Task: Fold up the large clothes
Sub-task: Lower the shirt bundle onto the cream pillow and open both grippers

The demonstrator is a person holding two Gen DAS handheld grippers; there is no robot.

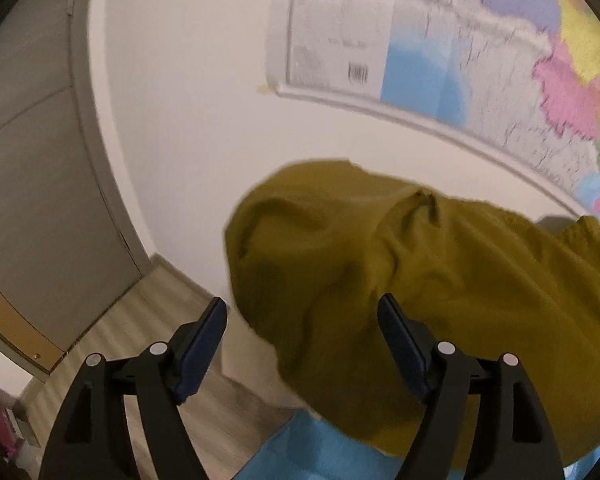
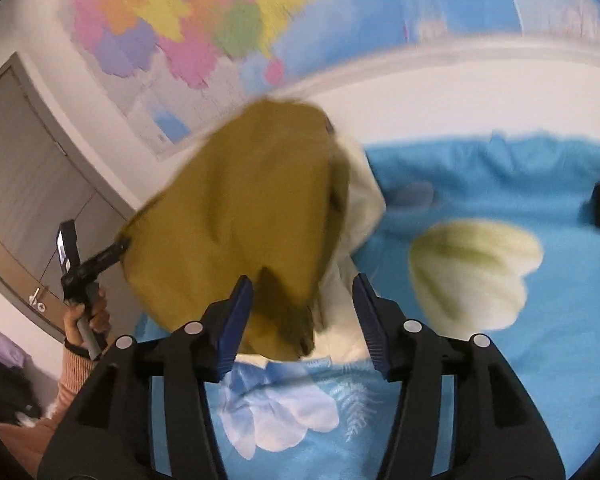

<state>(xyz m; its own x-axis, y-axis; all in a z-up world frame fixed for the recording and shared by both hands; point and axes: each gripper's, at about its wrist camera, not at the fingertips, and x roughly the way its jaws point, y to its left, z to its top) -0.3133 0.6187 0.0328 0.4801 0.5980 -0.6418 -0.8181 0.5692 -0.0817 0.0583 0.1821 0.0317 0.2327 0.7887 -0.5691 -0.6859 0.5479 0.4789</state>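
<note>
Blue floral bedsheet (image 2: 480,360) spread from 3 to 6 o'clock under the right wrist view. Wall map (image 1: 480,60) at 1 o'clock above. Mustard garment (image 2: 240,208) bunched and raised over the sheet, cream lining at its 3 o'clock edge, blurred. Left gripper (image 1: 302,344) wide apart, gripping nothing. Right gripper (image 2: 303,316) wide apart too, fabric just ahead.
</note>
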